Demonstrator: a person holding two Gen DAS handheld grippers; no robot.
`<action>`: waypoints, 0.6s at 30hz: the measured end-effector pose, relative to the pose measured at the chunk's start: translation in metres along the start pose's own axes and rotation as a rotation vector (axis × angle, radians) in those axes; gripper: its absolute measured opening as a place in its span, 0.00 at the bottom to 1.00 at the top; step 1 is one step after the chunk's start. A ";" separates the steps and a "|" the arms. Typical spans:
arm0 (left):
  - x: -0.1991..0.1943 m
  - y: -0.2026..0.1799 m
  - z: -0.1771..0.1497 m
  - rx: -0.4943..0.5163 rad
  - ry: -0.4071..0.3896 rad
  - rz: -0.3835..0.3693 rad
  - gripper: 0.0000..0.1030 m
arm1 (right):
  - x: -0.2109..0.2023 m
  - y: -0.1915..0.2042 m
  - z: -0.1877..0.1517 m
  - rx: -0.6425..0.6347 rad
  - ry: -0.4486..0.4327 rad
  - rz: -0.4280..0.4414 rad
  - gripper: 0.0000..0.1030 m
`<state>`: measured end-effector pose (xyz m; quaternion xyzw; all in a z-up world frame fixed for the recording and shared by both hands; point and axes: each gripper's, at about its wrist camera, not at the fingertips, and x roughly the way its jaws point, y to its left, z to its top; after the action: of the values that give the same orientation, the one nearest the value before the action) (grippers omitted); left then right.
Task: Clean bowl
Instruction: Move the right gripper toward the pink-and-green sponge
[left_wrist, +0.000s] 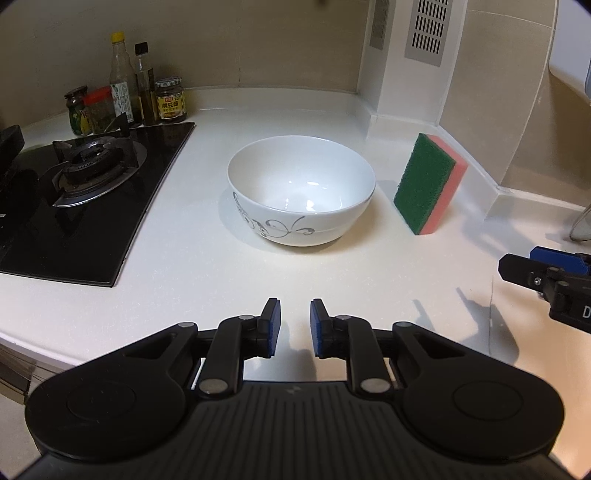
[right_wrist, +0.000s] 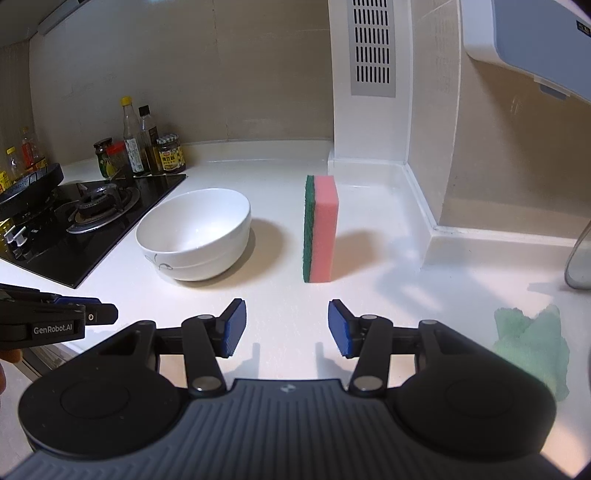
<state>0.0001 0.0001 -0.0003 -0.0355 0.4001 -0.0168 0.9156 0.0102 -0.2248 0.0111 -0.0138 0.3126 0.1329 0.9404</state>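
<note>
A white bowl (left_wrist: 301, 188) with a grey swirl pattern stands upright and empty on the white counter; it also shows in the right wrist view (right_wrist: 194, 232). A green-and-pink sponge (left_wrist: 428, 184) stands on edge to its right, also in the right wrist view (right_wrist: 320, 227). My left gripper (left_wrist: 294, 326) is open with a narrow gap, empty, short of the bowl. My right gripper (right_wrist: 287, 326) is open wide, empty, short of the sponge. Each gripper shows at the edge of the other's view, the right one (left_wrist: 546, 280) and the left one (right_wrist: 55, 319).
A black gas hob (left_wrist: 74, 192) lies left of the bowl, with bottles and jars (left_wrist: 129, 99) behind it. A white pillar with a vent (right_wrist: 371, 92) stands at the back. A green cloth (right_wrist: 532, 343) lies at the right, near a glass lid edge (right_wrist: 576, 258).
</note>
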 end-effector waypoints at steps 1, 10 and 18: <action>0.000 0.000 0.000 -0.002 0.000 -0.005 0.21 | 0.000 0.000 -0.001 0.000 -0.002 0.000 0.43; 0.002 -0.002 0.000 0.008 -0.003 -0.016 0.21 | -0.001 0.000 -0.001 0.008 0.004 -0.004 0.43; 0.008 -0.012 0.003 0.014 0.016 -0.002 0.21 | 0.003 -0.002 -0.004 0.015 0.026 -0.002 0.43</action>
<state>0.0077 -0.0120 -0.0027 -0.0292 0.4071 -0.0209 0.9127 0.0105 -0.2268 0.0059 -0.0087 0.3259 0.1293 0.9365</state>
